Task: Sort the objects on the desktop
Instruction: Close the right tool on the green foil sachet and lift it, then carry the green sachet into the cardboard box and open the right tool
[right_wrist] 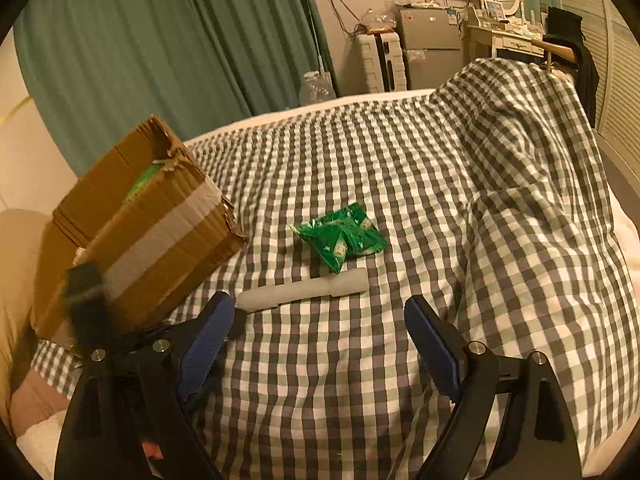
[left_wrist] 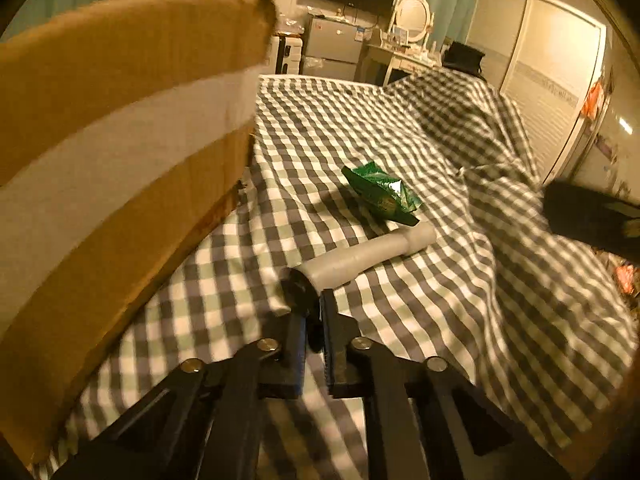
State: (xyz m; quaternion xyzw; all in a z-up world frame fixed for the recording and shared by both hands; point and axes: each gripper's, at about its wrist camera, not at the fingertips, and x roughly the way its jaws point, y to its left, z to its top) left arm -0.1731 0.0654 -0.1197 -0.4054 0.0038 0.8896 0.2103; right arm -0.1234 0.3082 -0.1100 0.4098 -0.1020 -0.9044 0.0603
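A white cylinder [left_wrist: 360, 258] [right_wrist: 304, 290] lies on the checked cloth [left_wrist: 400, 128] [right_wrist: 360, 152], with a crumpled green packet [left_wrist: 384, 192] [right_wrist: 344, 236] just beyond it. My left gripper [left_wrist: 312, 292] is shut at the cylinder's near end. A small dark bit shows between its pads; I cannot tell what it is. My right gripper [right_wrist: 319, 302] stands open just short of the cylinder, nothing between its blue pads [right_wrist: 208, 340]. The open cardboard box [left_wrist: 120, 120] [right_wrist: 160, 232] sits to the left, something green inside it [right_wrist: 144, 178].
The cloth rises in a big fold [right_wrist: 520, 140] on the right. The right gripper's black body [left_wrist: 592, 216] shows at the right edge of the left wrist view. Green curtains [right_wrist: 160, 40], a fridge [right_wrist: 432, 48] and a dresser [right_wrist: 508, 36] stand beyond.
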